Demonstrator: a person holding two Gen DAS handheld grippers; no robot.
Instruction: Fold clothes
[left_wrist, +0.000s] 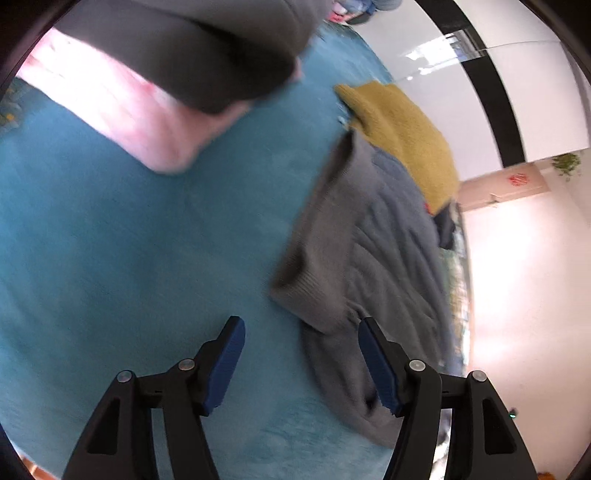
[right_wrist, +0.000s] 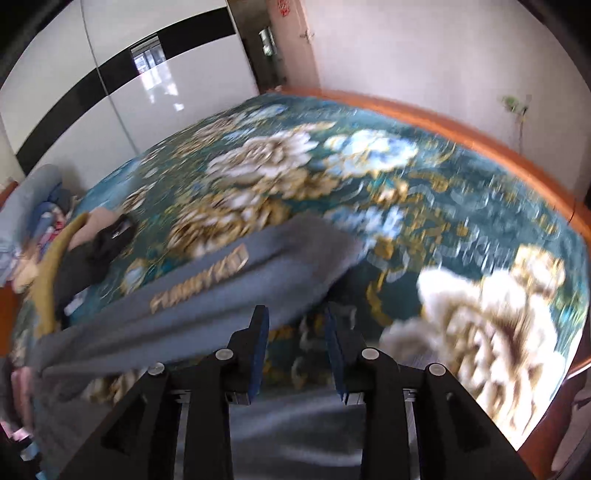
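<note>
The bed (right_wrist: 461, 229) fills both views, its cover teal with large white and gold flowers in the right wrist view and plain teal (left_wrist: 110, 240) in the left wrist view. An orange wooden frame (right_wrist: 480, 136) runs along the bed's far edge, and beyond the bed stands a glossy white wardrobe (right_wrist: 92, 92) crossed by a black band.

On the bed lies a gray-blue sweater (left_wrist: 376, 258) with a ribbed knit and a darker gray band (left_wrist: 314, 251) along one edge. In the right wrist view the same gray-blue garment (right_wrist: 221, 295) stretches across the flowered cover, gold lettering on it, blurred. Just behind the sweater, touching it, sits a mustard-yellow knit (left_wrist: 402, 140). Further up the bed lies a pink cloth (left_wrist: 122, 110) with a dark gray garment (left_wrist: 192, 48) partly over it. A small black item (right_wrist: 110, 236) rests on the bed near the yellow knit; what it is cannot be told.

The left gripper (left_wrist: 301, 365) hovers over the sweater's near edge, its blue-padded fingers (left_wrist: 225, 365) spread wide and holding nothing; one finger is over bare cover, the other over gray knit. The right gripper (right_wrist: 297, 350) sits at the sweater's hem, its fingers (right_wrist: 258, 350) parted by a moderate gap with nothing held between them.
</note>
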